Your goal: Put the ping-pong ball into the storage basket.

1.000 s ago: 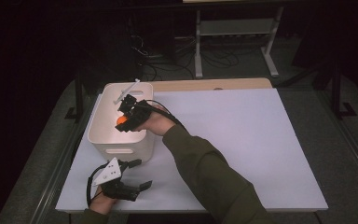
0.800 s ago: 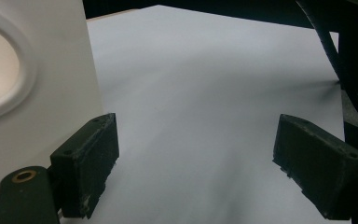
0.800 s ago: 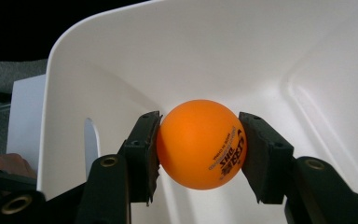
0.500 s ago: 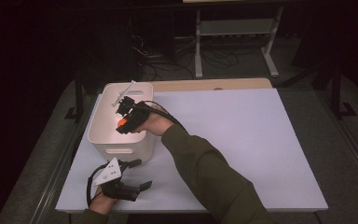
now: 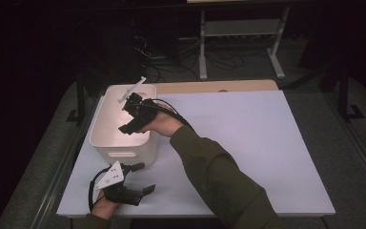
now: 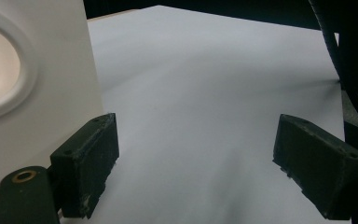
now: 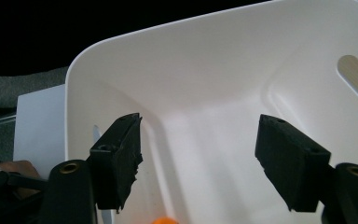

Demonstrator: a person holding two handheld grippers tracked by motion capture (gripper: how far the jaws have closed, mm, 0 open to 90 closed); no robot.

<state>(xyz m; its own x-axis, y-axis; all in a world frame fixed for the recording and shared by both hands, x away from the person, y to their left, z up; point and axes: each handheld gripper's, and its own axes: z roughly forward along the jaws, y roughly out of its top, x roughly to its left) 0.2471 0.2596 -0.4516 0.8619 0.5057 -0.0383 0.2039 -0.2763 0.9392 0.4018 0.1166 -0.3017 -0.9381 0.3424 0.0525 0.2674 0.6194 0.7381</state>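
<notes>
Left to right. The left gripper [image 5: 136,179] rests low on the white sheet [image 5: 248,143] at the near left corner of the table, just in front of the bin [image 5: 106,143]. In the left gripper view its jaws stand wide apart with nothing but bare sheet between them, and the bin's outer wall [image 6: 51,79] lies just beside the left jaw; this gripper is released and idle.

The bin, a white tub with a slot handle in its near wall, stands on the left part of the sheet. The right gripper [image 5: 128,119] hangs over the bin's open top, the person's sleeve [image 5: 209,167] reaching in from the lower right. In the right gripper view its jaws are spread, empty, and pointed down into the bin's interior [image 7: 205,121]. A small orange object [image 7: 164,220] shows at the bottom edge of that view, below and between the jaws, inside the bin; what it is cannot be told.

Judged step: the orange object appears to be freshly let go into the bin, or about to be picked from it; the frames do not settle which. Next move, if a drop: lift the right gripper straight up, clear of the rim. If a pick: lower the open jaws around the object and close.
</notes>
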